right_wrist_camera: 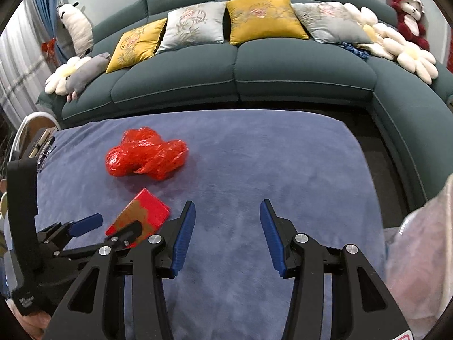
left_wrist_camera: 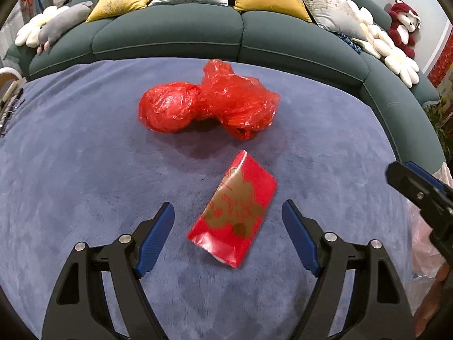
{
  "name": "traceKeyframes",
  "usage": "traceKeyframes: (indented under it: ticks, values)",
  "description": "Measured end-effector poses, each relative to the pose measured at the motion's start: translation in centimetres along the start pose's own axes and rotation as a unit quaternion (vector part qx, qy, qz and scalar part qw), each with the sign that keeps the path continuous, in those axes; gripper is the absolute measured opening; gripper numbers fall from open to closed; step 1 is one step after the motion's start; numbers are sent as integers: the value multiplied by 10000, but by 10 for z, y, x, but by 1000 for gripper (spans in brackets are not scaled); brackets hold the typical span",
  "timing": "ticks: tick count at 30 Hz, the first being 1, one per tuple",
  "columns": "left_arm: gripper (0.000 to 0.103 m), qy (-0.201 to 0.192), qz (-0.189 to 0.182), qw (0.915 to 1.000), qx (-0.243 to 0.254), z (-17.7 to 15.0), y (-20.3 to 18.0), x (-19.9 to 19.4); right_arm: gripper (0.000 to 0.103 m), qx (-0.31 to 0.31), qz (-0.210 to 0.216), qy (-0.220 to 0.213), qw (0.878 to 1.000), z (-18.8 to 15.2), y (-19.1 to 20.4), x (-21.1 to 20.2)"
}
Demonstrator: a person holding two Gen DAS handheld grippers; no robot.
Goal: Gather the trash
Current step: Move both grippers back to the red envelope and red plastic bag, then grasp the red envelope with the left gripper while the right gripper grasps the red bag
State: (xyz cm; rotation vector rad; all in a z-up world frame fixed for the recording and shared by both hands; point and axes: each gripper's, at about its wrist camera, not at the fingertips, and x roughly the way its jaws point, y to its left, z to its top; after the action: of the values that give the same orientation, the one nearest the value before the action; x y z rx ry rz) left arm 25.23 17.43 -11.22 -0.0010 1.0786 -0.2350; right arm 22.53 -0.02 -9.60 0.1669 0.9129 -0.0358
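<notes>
A red envelope with gold print (left_wrist_camera: 240, 209) lies flat on the blue cloth (left_wrist_camera: 85, 170). My left gripper (left_wrist_camera: 228, 206) hangs just over it, open, with one blue pad on each side of the envelope and neither touching it. Beyond the envelope sits a crumpled red plastic bag (left_wrist_camera: 209, 102). In the right wrist view the envelope (right_wrist_camera: 153, 206) and the red bag (right_wrist_camera: 147, 155) lie to the left, with the left gripper (right_wrist_camera: 116, 223) over the envelope. My right gripper (right_wrist_camera: 227, 203) stands open over bare cloth with nothing between its fingers.
A pale pink translucent bag (right_wrist_camera: 419, 249) hangs at the right edge, beside the right gripper. A dark green sofa (right_wrist_camera: 235, 65) with yellow and grey cushions and plush toys curves around the far and right sides. Small items lie at the table's left edge (right_wrist_camera: 42, 147).
</notes>
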Motion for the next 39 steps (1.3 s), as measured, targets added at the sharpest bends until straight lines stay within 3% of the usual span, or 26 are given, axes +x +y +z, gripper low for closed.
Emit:
traceKeyframes:
  ticks: [7, 9, 11, 15, 22, 24, 29, 34, 35, 39]
  values:
    - [42, 265, -378, 9989, 110, 1, -2, 16, 47, -74, 17, 76, 9999, 9, 18, 20]
    - [27, 327, -453, 9983, 154, 0, -4, 18, 47, -112, 22, 106, 9999, 10, 22, 24]
    - [20, 355, -511, 9978, 217, -3, -7, 17, 47, -157, 35, 131, 9998, 10, 27, 27]
    - [3, 138, -338, 9991, 226, -10, -5, 4, 47, -240, 88, 164, 9995, 11, 36, 31]
    - [3, 2, 50, 9967, -810, -15, 58, -22, 47, -494, 325, 168, 9981, 25, 63, 41]
    - [3, -63, 194, 9945, -1032, -11, 81, -27, 53, -554, 409, 166, 9975, 32, 73, 47]
    - [3, -202, 394, 9894, -1385, 8, 115, -33, 64, -825, 565, 140, 9949, 53, 106, 66]
    - [3, -309, 434, 9876, -1478, 21, 130, -37, 64, -1035, 518, 289, 9929, 63, 128, 100]
    - [3, -304, 415, 9875, -1492, 23, 129, -35, 62, -993, 512, 389, 9930, 63, 128, 109]
    - [3, -264, 412, 9887, -1414, 27, 121, -30, 20, -821, 512, 647, 9932, 58, 124, 125]
